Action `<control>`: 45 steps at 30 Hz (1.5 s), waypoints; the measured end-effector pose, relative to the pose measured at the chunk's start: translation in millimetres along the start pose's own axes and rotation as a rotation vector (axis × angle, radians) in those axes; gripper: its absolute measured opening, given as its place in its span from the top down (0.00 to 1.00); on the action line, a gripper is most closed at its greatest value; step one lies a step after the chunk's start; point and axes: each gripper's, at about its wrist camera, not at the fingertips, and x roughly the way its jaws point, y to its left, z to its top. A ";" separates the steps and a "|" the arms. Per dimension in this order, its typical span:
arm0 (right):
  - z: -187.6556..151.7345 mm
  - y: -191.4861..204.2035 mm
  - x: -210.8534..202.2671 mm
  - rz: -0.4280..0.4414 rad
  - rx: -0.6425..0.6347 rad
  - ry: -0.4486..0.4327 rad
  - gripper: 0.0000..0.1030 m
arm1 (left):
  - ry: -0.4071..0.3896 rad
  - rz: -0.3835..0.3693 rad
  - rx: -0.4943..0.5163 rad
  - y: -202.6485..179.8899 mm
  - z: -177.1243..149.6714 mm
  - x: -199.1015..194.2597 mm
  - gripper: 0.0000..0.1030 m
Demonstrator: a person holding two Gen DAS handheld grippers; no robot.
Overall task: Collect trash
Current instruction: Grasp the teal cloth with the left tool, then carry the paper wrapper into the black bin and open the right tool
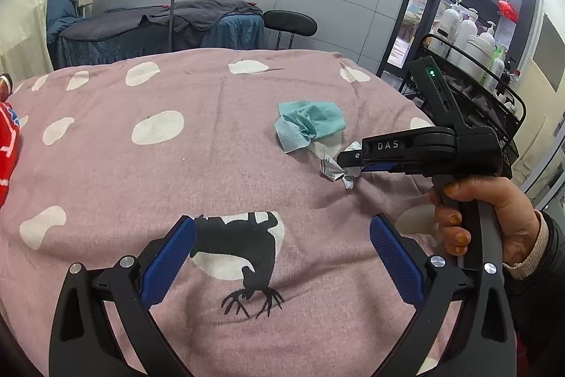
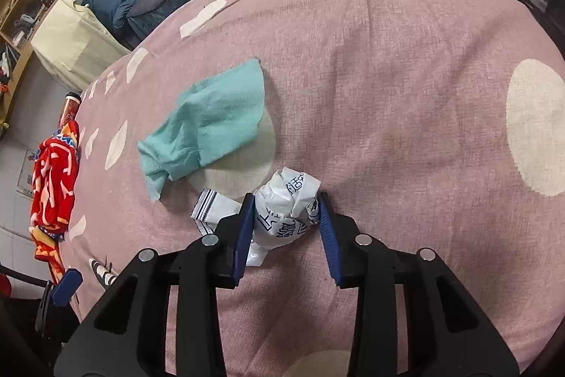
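Note:
A crumpled white printed wrapper lies on the pink spotted bedspread. My right gripper is shut on it, with a blue pad pressed against each side of the ball. In the left wrist view the same gripper comes in from the right, held by a hand, with the wrapper bunched at its tip. A crumpled teal tissue rests just beyond the wrapper, also visible as the teal tissue. My left gripper hovers open over the bedspread, with nothing between its fingers.
A red patterned cloth lies at the bed's left edge beside a red can. A black wire cart with white bottles stands to the right of the bed. Another covered bed and a black stool stand behind.

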 end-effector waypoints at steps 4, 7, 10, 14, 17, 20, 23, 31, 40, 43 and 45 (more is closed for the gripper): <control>-3.4 -6.9 -13.1 0.012 0.016 -0.021 0.66 | 0.001 -0.003 0.016 -3.8 5.5 4.0 0.05; -8.2 -13.6 -25.7 0.023 0.036 -0.045 0.66 | 0.004 -0.013 0.035 -7.4 10.1 9.1 0.05; -11.5 -19.8 -41.7 0.033 0.046 -0.072 0.66 | 0.011 -0.028 0.050 -11.7 15.6 15.6 0.05; -17.3 -24.8 -61.9 0.030 0.040 -0.113 0.66 | 0.018 -0.058 0.059 -16.1 23.9 22.3 0.05; -24.4 -29.2 -72.6 0.037 0.042 -0.132 0.66 | 0.026 -0.069 0.075 -18.9 31.6 30.5 0.05; -31.4 -31.5 -83.4 0.016 0.033 -0.160 0.66 | 0.044 -0.078 0.083 -19.8 37.5 41.7 0.05; -38.5 -35.4 -95.2 -0.006 0.027 -0.192 0.66 | 0.066 -0.091 0.082 -20.5 43.3 54.0 0.05; -57.5 -43.5 -115.4 0.004 0.030 -0.216 0.66 | 0.056 -0.011 0.217 -44.5 74.0 95.5 0.05; -78.6 -47.9 -128.6 0.018 0.034 -0.233 0.65 | 0.186 0.062 0.229 -43.0 87.0 142.2 0.42; -83.6 -51.5 -131.2 0.015 0.041 -0.238 0.65 | 0.165 0.076 0.254 -46.2 83.8 135.2 0.71; -86.7 -53.4 -132.3 0.015 0.046 -0.241 0.65 | 0.158 0.062 0.258 -47.4 81.5 130.9 0.78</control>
